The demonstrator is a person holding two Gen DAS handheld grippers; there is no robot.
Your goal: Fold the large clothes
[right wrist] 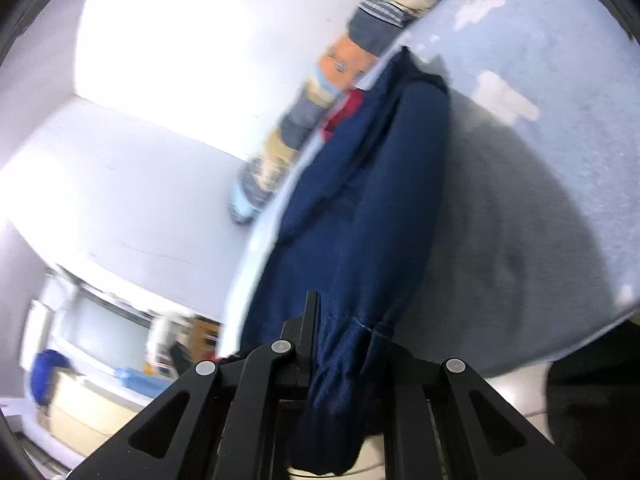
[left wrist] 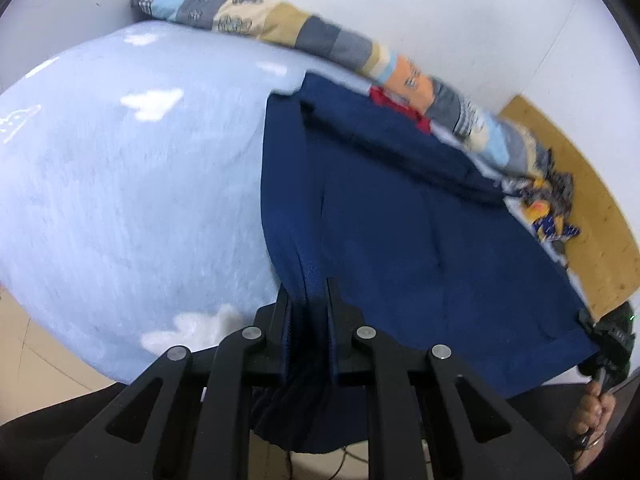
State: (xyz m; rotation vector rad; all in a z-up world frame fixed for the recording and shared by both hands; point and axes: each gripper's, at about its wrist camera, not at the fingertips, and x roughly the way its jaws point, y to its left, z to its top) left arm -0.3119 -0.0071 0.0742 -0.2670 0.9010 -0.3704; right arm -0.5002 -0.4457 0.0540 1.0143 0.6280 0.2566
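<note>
A large navy blue garment (left wrist: 400, 216) lies partly on a light blue bed sheet (left wrist: 120, 184), its near edge lifted. My left gripper (left wrist: 308, 292) is shut on a bunched fold of its near left edge. My right gripper (right wrist: 340, 320) is shut on the garment (right wrist: 360, 200) at its other near corner, and the cloth hangs bunched over its right finger. In the left wrist view the right gripper (left wrist: 600, 336) shows at the garment's right corner, held by a hand.
A patchwork quilt (left wrist: 320, 40) lies rolled along the white wall at the far side of the bed. A wooden headboard (left wrist: 580, 200) stands at the right. The right wrist view shows blurred furniture (right wrist: 100, 360) at the lower left.
</note>
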